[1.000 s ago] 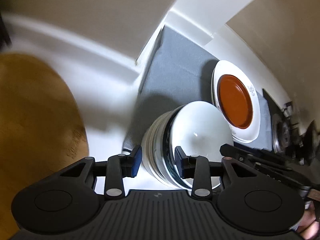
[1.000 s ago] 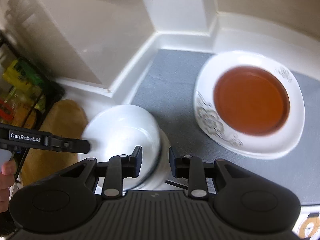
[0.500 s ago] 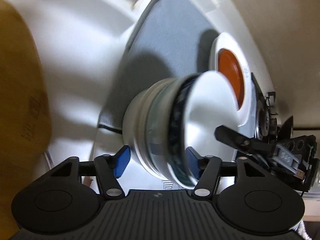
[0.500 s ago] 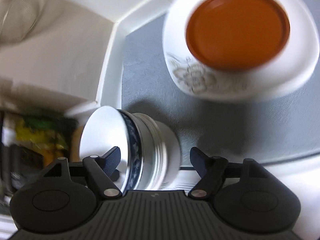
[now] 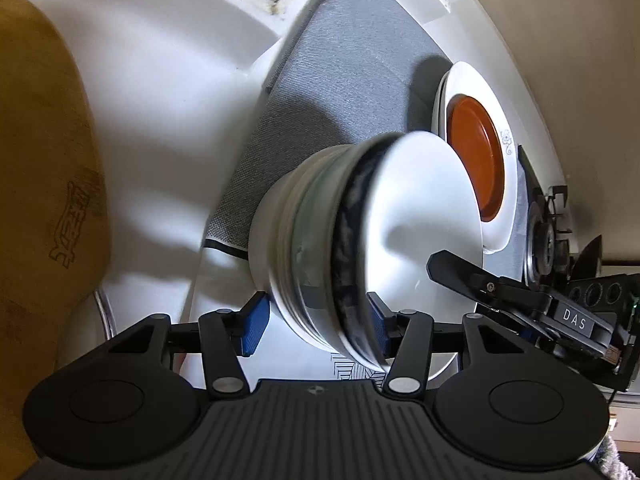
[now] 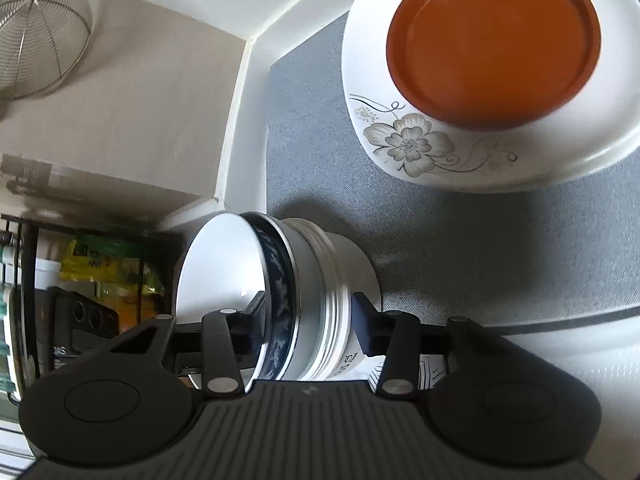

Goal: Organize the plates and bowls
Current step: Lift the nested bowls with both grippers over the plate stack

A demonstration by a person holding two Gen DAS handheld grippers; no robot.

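A stack of nested bowls (image 5: 360, 240), white with one dark blue patterned bowl, sits at the near edge of a grey mat (image 5: 340, 92). My left gripper (image 5: 316, 324) is open, its blue pads on either side of the stack's lower rim. My right gripper (image 6: 304, 328) is open and straddles the same stack (image 6: 304, 280) from the other side; its left finger lies inside the top bowl. An orange plate (image 6: 492, 40) lies on a white flowered plate (image 6: 420, 152) further along the mat.
A wooden cutting board (image 5: 44, 200) lies at the left. A stove burner (image 5: 544, 236) is at the right. A wire strainer (image 6: 40, 32) hangs on the wall. A rack with yellow packets (image 6: 100, 272) stands beyond the counter edge.
Both grippers opened wider and moved in around the bowl stack from opposite sides. The views tilted, so the stack now shows side-on.
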